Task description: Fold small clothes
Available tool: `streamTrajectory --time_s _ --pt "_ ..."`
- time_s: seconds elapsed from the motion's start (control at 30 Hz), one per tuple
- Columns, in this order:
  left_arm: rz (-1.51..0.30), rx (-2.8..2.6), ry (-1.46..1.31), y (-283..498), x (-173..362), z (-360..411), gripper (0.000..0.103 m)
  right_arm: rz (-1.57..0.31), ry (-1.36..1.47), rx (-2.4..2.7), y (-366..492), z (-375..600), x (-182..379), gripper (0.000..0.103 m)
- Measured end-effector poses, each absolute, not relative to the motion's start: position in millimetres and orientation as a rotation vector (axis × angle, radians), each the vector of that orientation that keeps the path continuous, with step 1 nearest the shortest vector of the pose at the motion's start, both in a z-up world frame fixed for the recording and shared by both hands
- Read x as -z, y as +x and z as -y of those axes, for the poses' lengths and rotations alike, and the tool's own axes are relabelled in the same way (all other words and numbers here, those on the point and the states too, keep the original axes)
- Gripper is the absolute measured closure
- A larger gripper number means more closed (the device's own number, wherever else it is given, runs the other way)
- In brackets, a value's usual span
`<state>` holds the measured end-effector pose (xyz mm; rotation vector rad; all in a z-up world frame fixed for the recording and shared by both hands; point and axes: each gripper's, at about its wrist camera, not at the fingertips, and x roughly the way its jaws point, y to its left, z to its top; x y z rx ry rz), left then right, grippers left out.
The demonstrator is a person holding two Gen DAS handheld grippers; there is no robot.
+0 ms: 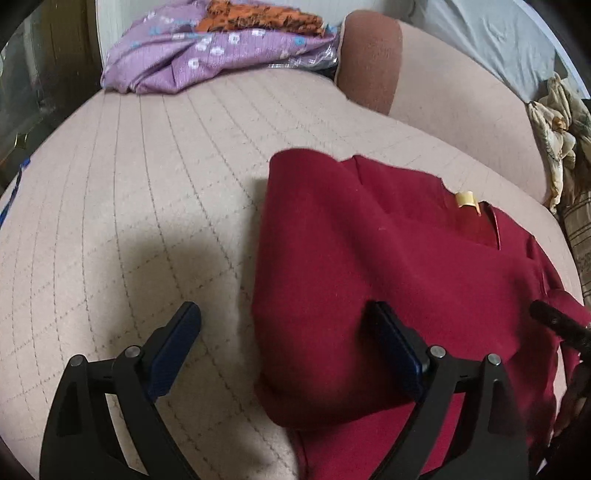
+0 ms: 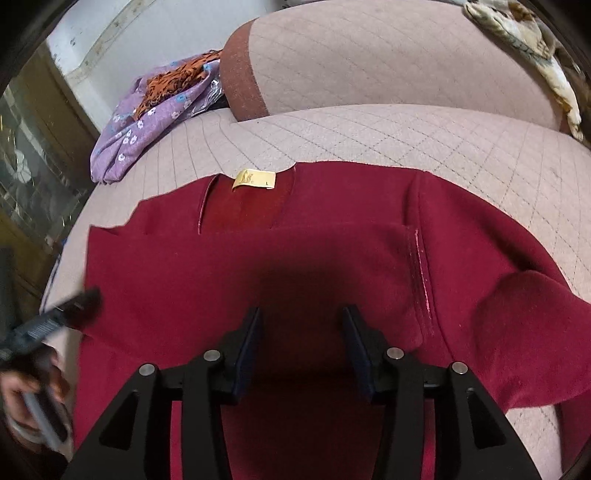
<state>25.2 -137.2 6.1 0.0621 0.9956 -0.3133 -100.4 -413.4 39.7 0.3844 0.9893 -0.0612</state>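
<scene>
on red garment (image 2: 295, 258), yellow neck tag (image 2: 254, 180) marked "l"; both tools (image 1: 284, 343) (image 2: 301, 341) open, empty

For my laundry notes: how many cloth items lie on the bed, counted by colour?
Red: 1, the top
Purple: 1, the floral cloth
Orange: 1, the patterned cloth on the purple one
Cream: 1, the printed cloth at the bed's edge
Total: 4

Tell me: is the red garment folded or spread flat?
Partly folded: the red garment has one side doubled over, but its neck label still shows.
</scene>
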Motion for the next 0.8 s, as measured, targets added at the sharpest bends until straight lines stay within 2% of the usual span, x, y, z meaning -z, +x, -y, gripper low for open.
streamTrajectory --time_s 0.13,0.3,0.5,0.7,0.8 --pt "-0.986 0.291 0.021 28.8 -13.6 128.6 0.009 -0.975 0.430 0.057 -109.9 420.7 -52.5 0.050" --pt "-1.000 0.278 -0.015 30.2 -16.4 117.6 0.009 -0.942 0.481 0.073 -129.0 429.7 -66.5 0.049" --pt "-0.990 0.301 -0.028 21.7 -24.3 122.2 0.009 -0.874 0.554 0.120 -173.9 457.7 -92.7 0.036" --pt "-0.972 0.322 -0.020 14.5 -30.9 127.3 0.009 -0.872 0.539 0.262 -225.5 510.3 -112.9 0.030" --pt "-0.979 0.323 -0.014 12.7 -29.1 129.7 0.009 -0.865 0.691 0.315 -250.3 549.6 -109.1 0.027"
